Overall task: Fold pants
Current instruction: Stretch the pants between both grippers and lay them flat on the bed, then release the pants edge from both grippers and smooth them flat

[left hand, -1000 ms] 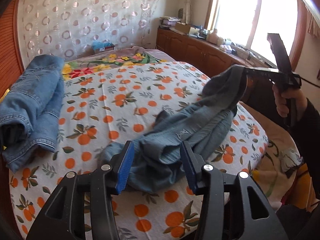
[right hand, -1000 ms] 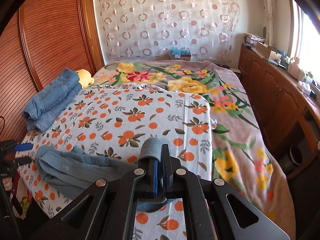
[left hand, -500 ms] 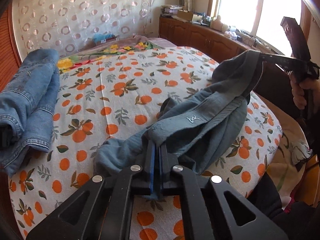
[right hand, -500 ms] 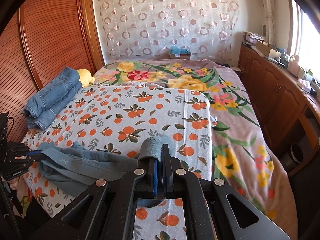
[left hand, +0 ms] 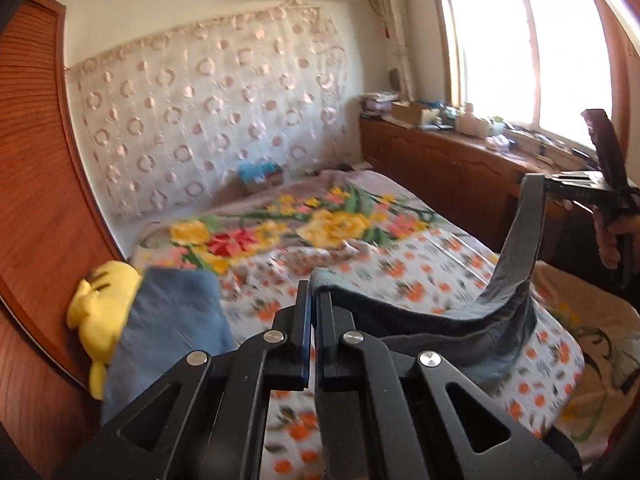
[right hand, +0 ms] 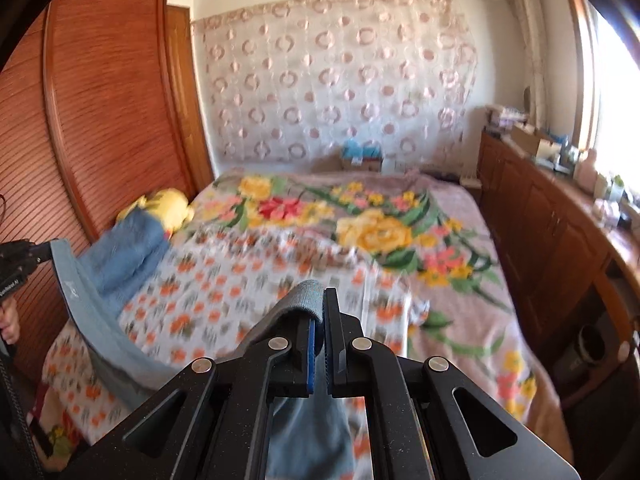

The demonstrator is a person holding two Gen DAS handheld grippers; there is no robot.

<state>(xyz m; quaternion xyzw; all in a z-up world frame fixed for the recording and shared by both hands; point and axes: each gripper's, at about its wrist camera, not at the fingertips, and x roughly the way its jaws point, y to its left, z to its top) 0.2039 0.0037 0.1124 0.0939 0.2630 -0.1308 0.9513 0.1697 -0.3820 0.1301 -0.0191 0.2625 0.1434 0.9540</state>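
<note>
Aloft above the bed (left hand: 460,248), grey-blue pants (left hand: 516,264) hang by the waistband between left gripper (left hand: 314,304) and right gripper (right hand: 320,312), both clamped on fabric, apparently to let the legs drop straight.

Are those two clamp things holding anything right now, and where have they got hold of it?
Yes. Each hand-held gripper, left and right, is shut on the grey-blue pants, pinching opposite ends of the waistband edge.

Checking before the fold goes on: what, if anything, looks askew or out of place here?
Nothing is spilled or damaged. The pants hang slack between the left claw and the right claw, sagging toward the bed instead of stretched flat.
</note>
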